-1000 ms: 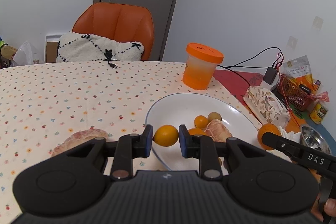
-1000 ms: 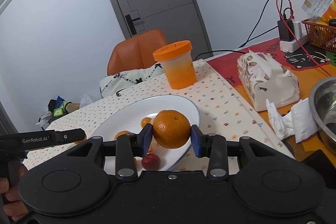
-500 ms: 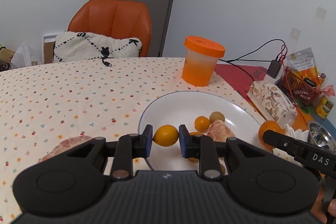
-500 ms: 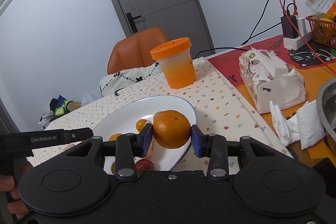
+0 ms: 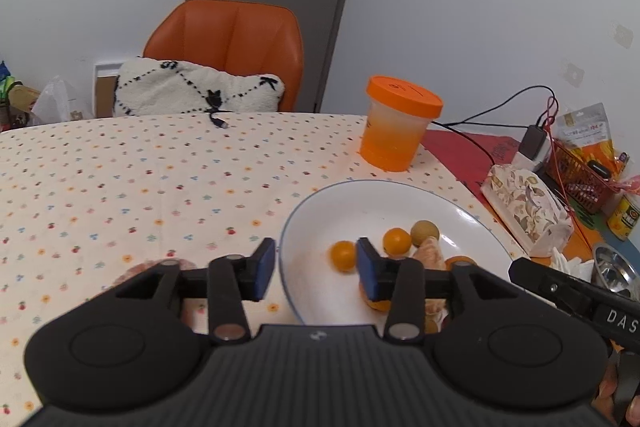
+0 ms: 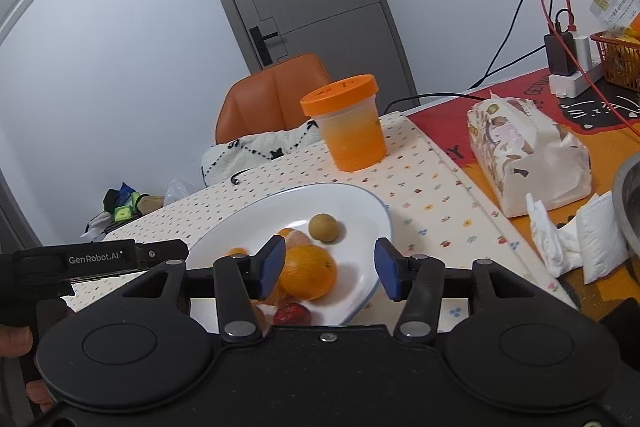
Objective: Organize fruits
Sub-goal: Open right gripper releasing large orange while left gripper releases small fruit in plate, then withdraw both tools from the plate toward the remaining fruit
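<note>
Counting what we see on the bench

We count one white plate [image 6: 360, 201], one big orange [image 6: 307, 271], two small orange fruits [image 5: 343, 255] [image 5: 397, 241], one brown round fruit [image 6: 323, 227], one red fruit [image 6: 291, 314], one peeled citrus piece [image 5: 430, 255], one orange-lidded jar [image 6: 352, 125], one tissue pack [image 6: 528, 153], one orange chair [image 5: 228, 39], and two grippers [image 5: 316, 267] [image 6: 330, 269].

R gripper [image 6: 330, 267] open, orange [image 6: 307, 271] on white plate [image 6: 360, 201], by longan [image 6: 323, 227]

White plate [image 5: 460, 211], orange-lidded jar [image 5: 396, 123] (orange-tinted), cream tablecloth [image 5: 120, 187] — small multicoloured dots, orange chair [image 5: 224, 35]
</note>
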`<state>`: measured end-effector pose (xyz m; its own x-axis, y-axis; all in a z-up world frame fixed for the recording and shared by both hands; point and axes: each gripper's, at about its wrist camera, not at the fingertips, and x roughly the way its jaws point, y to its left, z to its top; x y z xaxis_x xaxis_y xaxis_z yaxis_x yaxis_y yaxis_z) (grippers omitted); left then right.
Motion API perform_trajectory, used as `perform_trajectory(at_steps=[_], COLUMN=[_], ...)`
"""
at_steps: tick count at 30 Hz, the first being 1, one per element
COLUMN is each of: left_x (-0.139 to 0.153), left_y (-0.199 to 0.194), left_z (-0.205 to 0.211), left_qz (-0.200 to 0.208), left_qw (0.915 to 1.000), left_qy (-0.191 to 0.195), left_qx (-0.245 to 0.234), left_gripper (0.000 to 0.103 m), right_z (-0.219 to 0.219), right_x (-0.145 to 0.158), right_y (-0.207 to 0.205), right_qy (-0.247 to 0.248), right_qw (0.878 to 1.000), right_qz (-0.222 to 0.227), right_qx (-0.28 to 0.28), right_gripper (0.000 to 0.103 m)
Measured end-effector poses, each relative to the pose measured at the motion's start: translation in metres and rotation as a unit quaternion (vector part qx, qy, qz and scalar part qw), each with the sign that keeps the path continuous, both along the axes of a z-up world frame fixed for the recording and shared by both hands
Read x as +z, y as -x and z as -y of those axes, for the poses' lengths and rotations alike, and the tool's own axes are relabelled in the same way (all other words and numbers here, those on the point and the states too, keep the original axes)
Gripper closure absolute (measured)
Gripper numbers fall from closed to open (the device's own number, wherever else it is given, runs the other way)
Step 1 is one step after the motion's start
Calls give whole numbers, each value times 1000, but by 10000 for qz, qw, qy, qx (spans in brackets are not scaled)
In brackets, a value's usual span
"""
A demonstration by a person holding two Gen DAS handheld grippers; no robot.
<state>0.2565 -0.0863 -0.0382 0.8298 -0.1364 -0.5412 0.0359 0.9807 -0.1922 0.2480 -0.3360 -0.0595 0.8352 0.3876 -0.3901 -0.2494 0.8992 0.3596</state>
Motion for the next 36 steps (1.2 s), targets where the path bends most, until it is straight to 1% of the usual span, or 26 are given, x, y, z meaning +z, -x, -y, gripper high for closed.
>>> perform_trajectory(at_steps=[2, 3, 5, 6, 8, 14, 17, 18, 20, 23, 25, 29, 36], left_x=[2, 3, 4, 5, 6, 8, 9, 9, 9, 9, 9, 8, 8], left_y=[5, 7, 11, 13, 17, 28, 35, 37, 40, 45, 47, 54, 68], left_z=[-3, -5, -7, -9, -12, -22, -30, -32, -37, -48, -53, -63, -80], left_qz=[43, 61, 86, 96, 111, 192, 196, 196, 187, 89, 32, -4, 3], left_qw=[10000, 9999, 9999, 9999, 9998, 9991, 9984, 9981, 9979, 9979, 9979, 9977, 9969], left_qy=[-26, -40, -56, -55, -56, -83, -103, -125, -101, 12, 0, 25, 93], left_qx=[63, 84, 108, 126, 181, 372, 511, 571, 613, 648, 652, 679, 784], left_gripper=[45, 44, 39, 37, 29, 20, 16, 15, 12, 9, 8, 8, 7], right_z=[-3, -5, -8, -10, -14, -27, -31, -33, -37, -44, -49, -60, -76], right_x=[1, 1, 1, 1, 2, 7, 8, 9, 9, 10, 11, 13, 13], right_y=[1, 2, 4, 5, 6, 9, 13, 15, 17, 19, 20, 25, 30], right_qy=[-6, -11, -43, -50, -48, -55, -22, -11, 8, 53, 63, 112, 153], right_qw=[10000, 10000, 9999, 9999, 9997, 9993, 9992, 9991, 9991, 9989, 9988, 9984, 9976], right_qz=[6, 9, 23, 26, 33, 62, 78, 84, 98, 105, 93, 145, 70], right_qx=[52, 74, 122, 157, 231, 372, 398, 405, 411, 453, 474, 532, 666], right_gripper=[51, 48, 45, 45, 45, 43, 38, 36, 29, 27, 26, 14, 14])
